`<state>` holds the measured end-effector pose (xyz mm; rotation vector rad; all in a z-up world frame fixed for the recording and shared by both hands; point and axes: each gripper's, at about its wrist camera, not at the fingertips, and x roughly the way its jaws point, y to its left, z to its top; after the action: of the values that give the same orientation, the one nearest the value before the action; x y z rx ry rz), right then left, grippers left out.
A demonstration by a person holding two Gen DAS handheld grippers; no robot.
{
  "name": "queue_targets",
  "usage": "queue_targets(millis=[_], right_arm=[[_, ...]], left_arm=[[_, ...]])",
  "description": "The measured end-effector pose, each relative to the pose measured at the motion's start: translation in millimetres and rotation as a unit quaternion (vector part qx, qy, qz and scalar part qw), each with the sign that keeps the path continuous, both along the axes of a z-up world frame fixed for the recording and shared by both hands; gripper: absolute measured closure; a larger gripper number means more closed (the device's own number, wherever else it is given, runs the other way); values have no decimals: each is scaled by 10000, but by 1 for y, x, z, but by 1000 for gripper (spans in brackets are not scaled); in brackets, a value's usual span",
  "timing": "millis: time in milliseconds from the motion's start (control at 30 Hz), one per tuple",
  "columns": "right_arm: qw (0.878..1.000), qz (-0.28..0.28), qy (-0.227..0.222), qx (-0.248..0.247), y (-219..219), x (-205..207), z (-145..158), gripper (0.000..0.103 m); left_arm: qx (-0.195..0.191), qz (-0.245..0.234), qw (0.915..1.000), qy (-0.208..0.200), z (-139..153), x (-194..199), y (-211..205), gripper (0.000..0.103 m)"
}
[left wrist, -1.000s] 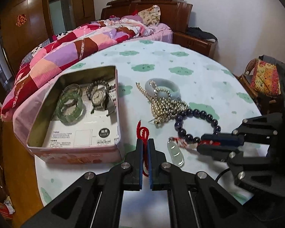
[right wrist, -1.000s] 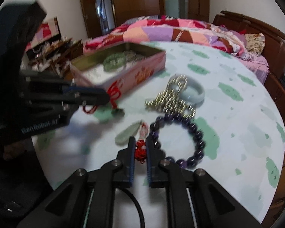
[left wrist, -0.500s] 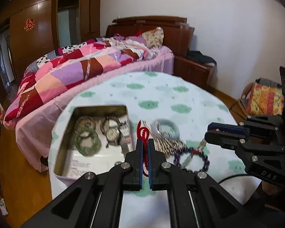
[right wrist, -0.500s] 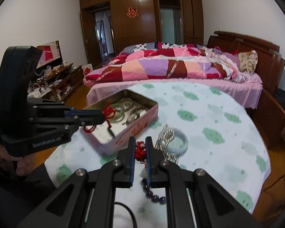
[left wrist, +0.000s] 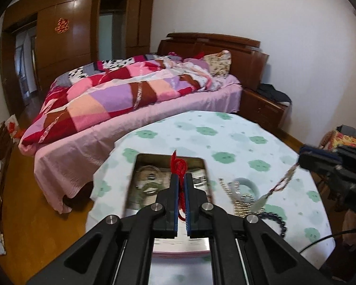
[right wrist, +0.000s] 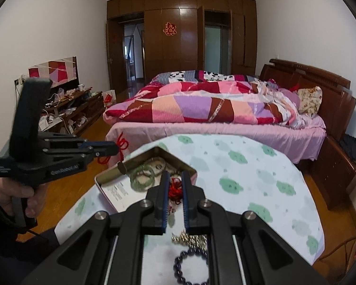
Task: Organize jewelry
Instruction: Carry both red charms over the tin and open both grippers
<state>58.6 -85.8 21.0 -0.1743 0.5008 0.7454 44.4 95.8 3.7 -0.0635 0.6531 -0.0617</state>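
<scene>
My left gripper (left wrist: 182, 178) is shut on the red cord (left wrist: 178, 165) of a jade pendant necklace, held high above the open tin box (left wrist: 201, 163). My right gripper (right wrist: 174, 180) grips the red knot (right wrist: 174, 190) at the necklace's other end; its jaws stand slightly apart around it. The pale jade pendant (left wrist: 261, 201) hangs on its cord below the right gripper, above the table. The tin (right wrist: 106, 185) holds green bangles (right wrist: 142, 178) and a watch. A dark bead bracelet (right wrist: 192, 263), a gold bead chain (right wrist: 189, 238) and a pale jade bangle (left wrist: 245, 185) lie on the tablecloth.
The round table (left wrist: 225, 137) has a white cloth with green cloud prints. A bed with a patchwork quilt (left wrist: 121, 95) stands just behind it. A wooden nightstand (left wrist: 263, 109) is at the back right, and wood floor (left wrist: 23, 201) lies to the left.
Both grippers have risen well above the table with the necklace stretched between them. The pendant has left the cloth and now hangs in the air. The right jaws look a little wider.
</scene>
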Motion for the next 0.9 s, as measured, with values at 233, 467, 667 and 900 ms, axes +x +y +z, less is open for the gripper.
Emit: queue_targets(millis=[233, 467, 667, 900], right_arm=[[9999, 72, -93, -4, 24, 9, 9, 91], [9995, 231, -151, -140, 50, 12, 11, 91], [9993, 306, -79, -216, 66, 16, 4, 91], [9988, 353, 14, -327, 82, 19, -8, 91]], left_arm=[[-87, 212, 9996, 159, -14, 12, 20, 100], [-87, 215, 9994, 273, -24, 17, 23, 100], [-138, 217, 9991, 345, -30, 21, 25, 100], [-136, 209, 9988, 424, -38, 26, 26, 100]])
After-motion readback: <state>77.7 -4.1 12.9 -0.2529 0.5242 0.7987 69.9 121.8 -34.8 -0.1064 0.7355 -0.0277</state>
